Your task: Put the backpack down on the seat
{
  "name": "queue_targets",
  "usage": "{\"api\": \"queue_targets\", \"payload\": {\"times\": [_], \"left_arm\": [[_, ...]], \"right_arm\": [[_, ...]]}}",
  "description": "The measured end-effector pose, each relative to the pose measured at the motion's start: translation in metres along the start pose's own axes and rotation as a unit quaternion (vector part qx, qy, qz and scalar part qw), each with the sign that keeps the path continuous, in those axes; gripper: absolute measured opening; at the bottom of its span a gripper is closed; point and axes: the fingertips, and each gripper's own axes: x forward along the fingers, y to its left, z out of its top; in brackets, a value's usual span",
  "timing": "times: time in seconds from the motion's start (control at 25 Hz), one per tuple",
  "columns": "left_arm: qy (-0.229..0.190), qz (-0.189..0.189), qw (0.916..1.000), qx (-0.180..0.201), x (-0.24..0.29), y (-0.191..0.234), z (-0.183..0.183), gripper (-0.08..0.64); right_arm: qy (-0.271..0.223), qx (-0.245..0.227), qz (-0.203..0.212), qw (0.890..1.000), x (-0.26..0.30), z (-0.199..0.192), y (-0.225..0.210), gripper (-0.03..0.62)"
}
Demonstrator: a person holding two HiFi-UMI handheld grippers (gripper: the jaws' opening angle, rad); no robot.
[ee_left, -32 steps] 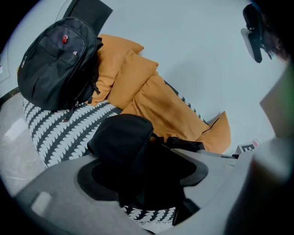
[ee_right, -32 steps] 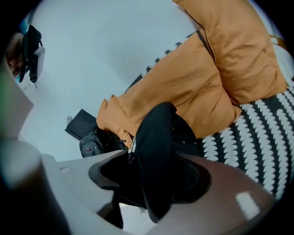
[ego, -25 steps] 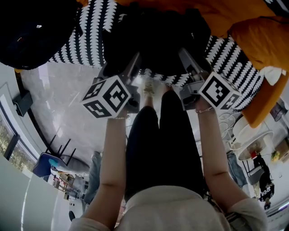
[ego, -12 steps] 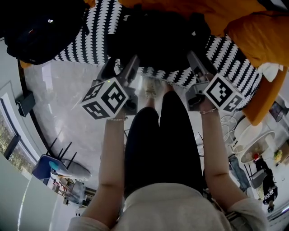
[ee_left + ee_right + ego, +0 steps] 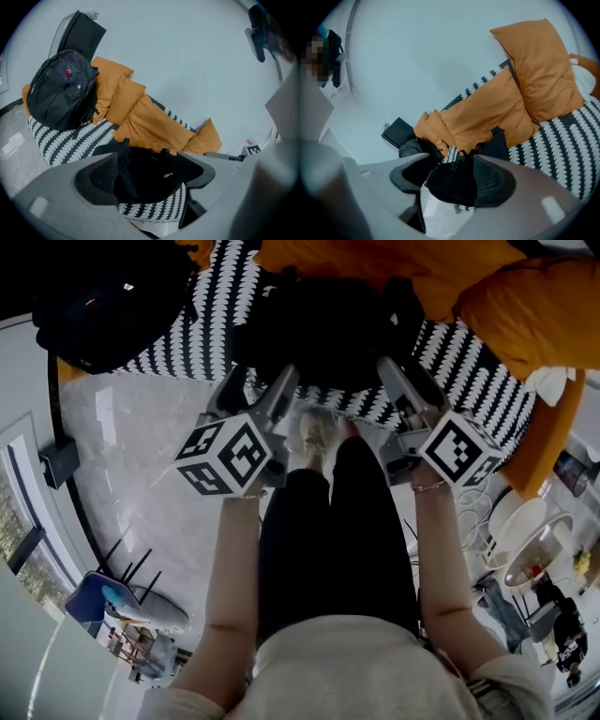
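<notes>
Black backpack (image 5: 328, 324) lies slumped mid-seat, near the front edge of the patterned seat (image 5: 469, 367). My left gripper (image 5: 261, 381) has just been opening and gapes clear of it. My right gripper (image 5: 410, 385) is spread too, pinching nothing. The bag looks soft and floppy, so I'd grab its top handle. No readable writing, just a red badge on the other backpack (image 5: 61, 91) at the seat's end.

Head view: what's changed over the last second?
The left claw and right claw have lifted back off the black backpack. The left claw's jaws have just been opening, and nothing is gripped between them. The black backpack lies as before on the patterned seat, and so does the second backpack.
</notes>
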Motion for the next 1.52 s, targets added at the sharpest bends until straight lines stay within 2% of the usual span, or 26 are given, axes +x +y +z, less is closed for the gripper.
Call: {"api": "queue_targets", "payload": {"times": [0.2, 0.4, 0.64, 0.72, 0.8, 0.92, 1.04, 1.24, 1.4, 1.52], "left_arm": [[-0.027, -0.03, 0.9989, 0.025, -0.025, -0.034, 0.021, 0.382], [-0.089, -0.041, 0.9945, 0.035, -0.057, -0.057, 0.054, 0.38], [-0.123, -0.118, 0.9851, 0.025, -0.088, -0.098, 0.083, 0.373], [-0.129, -0.132, 0.9822, 0.034, -0.098, -0.111, 0.093, 0.363], [-0.139, -0.147, 0.9785, 0.041, -0.109, -0.124, 0.102, 0.328], [-0.158, -0.166, 0.972, 0.053, -0.126, -0.14, 0.114, 0.229], [-0.173, -0.187, 0.9653, 0.059, -0.143, -0.158, 0.128, 0.186], [-0.203, -0.233, 0.949, 0.065, -0.171, -0.187, 0.152, 0.114], [-0.22, -0.236, 0.9438, 0.073, -0.191, -0.202, 0.169, 0.044], [-0.238, -0.235, 0.9382, 0.088, -0.203, -0.21, 0.183, 0.035]], "right_arm": [[-0.014, -0.012, 0.049, 0.999, -0.023, 0.012, 0.041, 0.279], [-0.015, -0.035, 0.106, 0.994, -0.044, 0.028, 0.089, 0.279], [-0.027, -0.039, 0.161, 0.986, -0.073, 0.049, 0.146, 0.258], [-0.04, -0.057, 0.164, 0.984, -0.083, 0.057, 0.162, 0.211], [-0.045, -0.071, 0.171, 0.982, -0.092, 0.063, 0.177, 0.197], [-0.05, -0.084, 0.186, 0.978, -0.103, 0.071, 0.2, 0.177], [-0.06, -0.094, 0.197, 0.974, -0.114, 0.079, 0.219, 0.131], [-0.08, -0.11, 0.23, 0.964, -0.133, 0.099, 0.256, 0.114], [-0.095, -0.152, 0.255, 0.95, -0.149, 0.112, 0.291, 0.092], [-0.104, -0.175, 0.266, 0.942, -0.161, 0.121, 0.311, 0.07]]}}
